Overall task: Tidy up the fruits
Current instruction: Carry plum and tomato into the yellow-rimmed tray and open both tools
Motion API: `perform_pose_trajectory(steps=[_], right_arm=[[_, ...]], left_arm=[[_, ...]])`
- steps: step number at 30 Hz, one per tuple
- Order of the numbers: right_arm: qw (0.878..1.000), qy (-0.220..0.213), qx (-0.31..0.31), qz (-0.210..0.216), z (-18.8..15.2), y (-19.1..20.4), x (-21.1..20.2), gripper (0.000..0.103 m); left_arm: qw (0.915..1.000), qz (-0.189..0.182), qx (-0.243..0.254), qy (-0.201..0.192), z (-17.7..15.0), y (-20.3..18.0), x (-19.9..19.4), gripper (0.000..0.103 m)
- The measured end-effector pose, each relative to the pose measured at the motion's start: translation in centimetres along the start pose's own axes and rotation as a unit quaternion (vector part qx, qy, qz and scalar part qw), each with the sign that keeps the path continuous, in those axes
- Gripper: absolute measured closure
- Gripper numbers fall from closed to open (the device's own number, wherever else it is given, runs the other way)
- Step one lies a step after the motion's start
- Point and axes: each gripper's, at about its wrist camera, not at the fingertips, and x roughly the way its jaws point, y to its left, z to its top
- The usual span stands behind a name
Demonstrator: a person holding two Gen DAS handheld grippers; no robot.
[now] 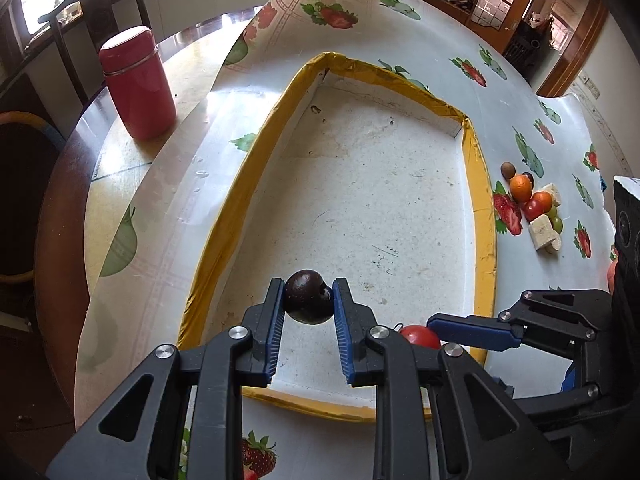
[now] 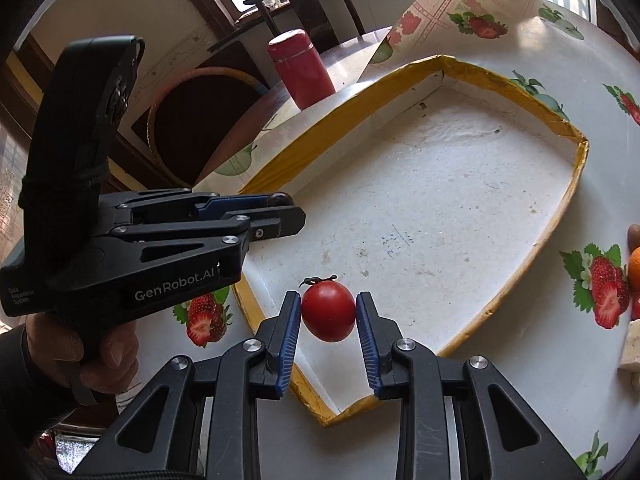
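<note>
My left gripper (image 1: 309, 298) is shut on a dark purple round fruit (image 1: 308, 295) and holds it over the near end of a shallow white tray with a yellow taped rim (image 1: 484, 216). My right gripper (image 2: 328, 312) is shut on a red cherry tomato (image 2: 329, 312) over the tray's near corner (image 2: 264, 320). The tomato (image 1: 420, 336) and right gripper also show at the lower right of the left wrist view. The left gripper (image 2: 280, 216) shows from the side in the right wrist view. A pile of small fruits (image 1: 532, 200) lies on the cloth right of the tray.
A red lidded canister (image 1: 136, 84) stands on the table left of the tray. Pale blocks (image 1: 542, 230) lie among the fruit pile. The fruit-print tablecloth (image 1: 516, 92) curls up at the far edge. A dark wooden chair (image 1: 96, 12) stands behind the table.
</note>
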Motion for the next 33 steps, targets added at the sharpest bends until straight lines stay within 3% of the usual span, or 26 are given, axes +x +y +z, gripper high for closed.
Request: perform_pose_trajectory(steps=[9, 12, 14, 19, 23, 33], right_arm=[[0.999, 0.035, -0.023, -0.005, -0.1, 0.8, 3.0, 0.070], [0.998, 0.040, -0.034, -0.018, 0.4, 0.9, 3.5, 0.057], [0.999, 0.034, -0.035, -0.017, 0.4, 0.9, 3.2, 0.056], [1.000, 0.014, -0.025, -0.013, 0.3, 0.6, 1.1, 0.056], [1.000, -0.013, -0.022, -0.014, -0.5, 0.3, -1.5, 0.052], [0.995, -0.056, 0.068, -0.039, -4.8, -4.8, -7.9, 0.049]], left_arm=[[0.9993, 0.002, -0.011, 0.037, -0.5, 0.1, 2.5, 0.080], [0.9992, 0.002, -0.011, 0.038, -0.5, 0.1, 2.3, 0.080], [0.9991, -0.003, -0.014, 0.039, -0.5, 0.2, 2.2, 0.080], [0.9992, -0.014, -0.020, 0.031, -0.6, 0.1, 1.2, 0.079], [0.9997, -0.009, -0.015, 0.014, -0.7, -0.6, 0.0, 0.053], [0.9991, -0.031, 0.027, 0.002, -0.3, -5.3, -1.4, 0.053]])
